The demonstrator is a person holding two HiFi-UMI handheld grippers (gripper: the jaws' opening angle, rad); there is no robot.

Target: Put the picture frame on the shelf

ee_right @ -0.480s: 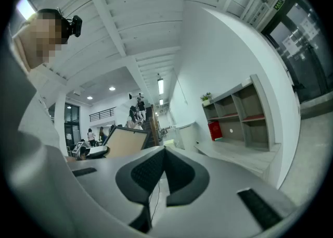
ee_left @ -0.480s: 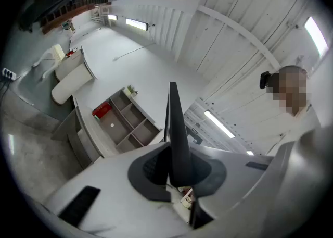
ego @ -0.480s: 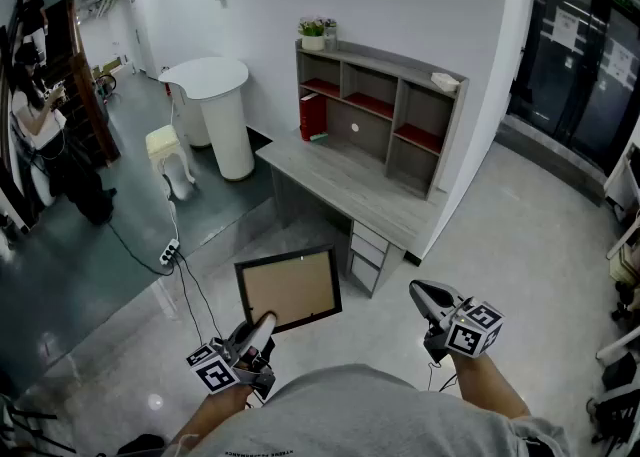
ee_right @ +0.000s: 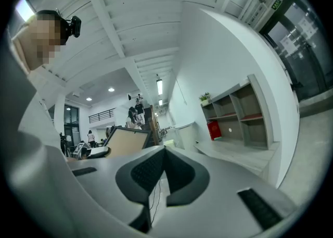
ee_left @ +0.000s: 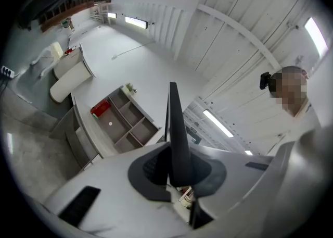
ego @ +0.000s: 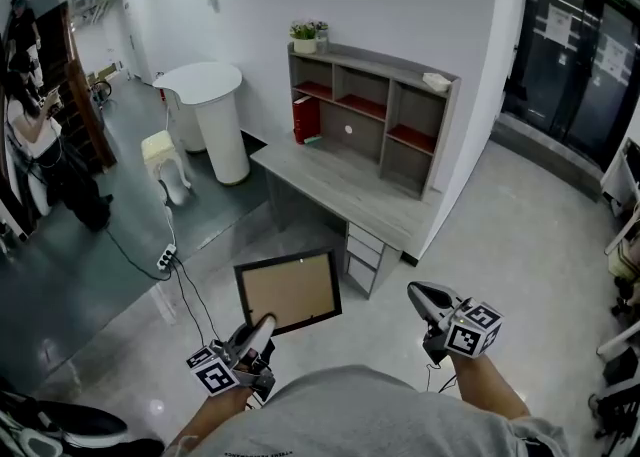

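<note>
A black picture frame (ego: 289, 289) with a brown backing is held up in front of me, its lower edge clamped by my left gripper (ego: 262, 327). In the left gripper view the frame (ee_left: 174, 127) shows edge-on as a thin dark blade rising from between the jaws. My right gripper (ego: 420, 297) is shut with nothing in it, held to the right of the frame; its jaws (ee_right: 162, 160) meet in the right gripper view, where the frame (ee_right: 127, 142) appears at left. The grey shelf unit (ego: 375, 115) stands on a desk (ego: 340, 185) ahead.
A red box (ego: 304, 118) and small potted plants (ego: 303, 37) sit on the shelf unit. A white round table (ego: 208, 110) and a stool (ego: 164, 158) stand to the left, with a cable and power strip (ego: 166, 258) on the floor. A person (ego: 30, 120) stands at far left.
The view has shifted slightly; the shelf and desk sit a little further left and higher in the picture. Both grippers and the frame keep their places.
</note>
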